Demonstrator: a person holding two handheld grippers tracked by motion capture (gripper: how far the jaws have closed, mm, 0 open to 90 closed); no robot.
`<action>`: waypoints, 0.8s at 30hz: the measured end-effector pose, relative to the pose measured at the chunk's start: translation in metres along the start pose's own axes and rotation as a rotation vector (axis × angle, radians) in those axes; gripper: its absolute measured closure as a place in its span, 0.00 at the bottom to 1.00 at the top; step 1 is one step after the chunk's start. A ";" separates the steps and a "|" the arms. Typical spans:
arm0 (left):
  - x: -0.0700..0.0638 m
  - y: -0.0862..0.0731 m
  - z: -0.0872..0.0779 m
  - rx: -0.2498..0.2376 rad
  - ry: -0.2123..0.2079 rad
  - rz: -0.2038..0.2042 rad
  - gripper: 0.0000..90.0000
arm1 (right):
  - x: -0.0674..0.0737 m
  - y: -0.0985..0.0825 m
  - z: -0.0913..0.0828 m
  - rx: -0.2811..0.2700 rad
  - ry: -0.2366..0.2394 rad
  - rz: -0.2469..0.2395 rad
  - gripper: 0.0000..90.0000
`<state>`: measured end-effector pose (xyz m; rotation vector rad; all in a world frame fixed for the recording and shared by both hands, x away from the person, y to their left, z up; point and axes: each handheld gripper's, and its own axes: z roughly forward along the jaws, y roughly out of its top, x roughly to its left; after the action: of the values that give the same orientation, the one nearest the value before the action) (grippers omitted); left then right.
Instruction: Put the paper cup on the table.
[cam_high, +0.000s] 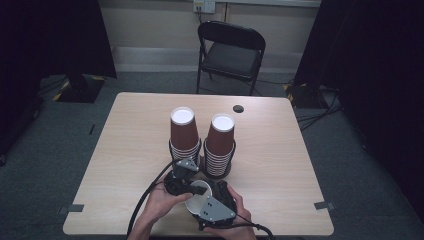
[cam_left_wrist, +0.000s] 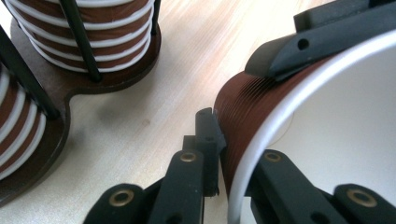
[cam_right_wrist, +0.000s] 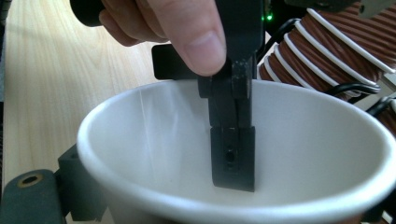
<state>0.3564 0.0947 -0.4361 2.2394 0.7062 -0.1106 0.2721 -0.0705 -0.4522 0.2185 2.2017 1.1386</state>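
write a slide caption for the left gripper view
Left hand-held gripper pinching a brown paper cup wall, beside racked cup stacks.

A light wooden table serves as the reference. Two stacks of brown paper cups stand near its centre in a dark holder. A round dark grommet sits near its far edge. A black folding chair stands beyond the table.
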 end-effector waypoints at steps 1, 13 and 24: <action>-0.001 0.000 -0.001 -0.008 0.008 0.002 0.93 | 0.000 0.000 -0.001 -0.001 -0.004 0.003 0.11; -0.002 -0.012 -0.008 -0.189 0.034 0.000 0.80 | -0.010 -0.004 -0.006 -0.039 -0.021 0.099 0.11; -0.005 -0.020 -0.018 -0.346 0.097 0.009 0.65 | -0.018 -0.010 -0.009 -0.064 -0.029 0.180 0.11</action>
<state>0.3392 0.1160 -0.4355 1.9251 0.7084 0.1178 0.2822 -0.0898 -0.4479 0.4102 2.1508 1.2928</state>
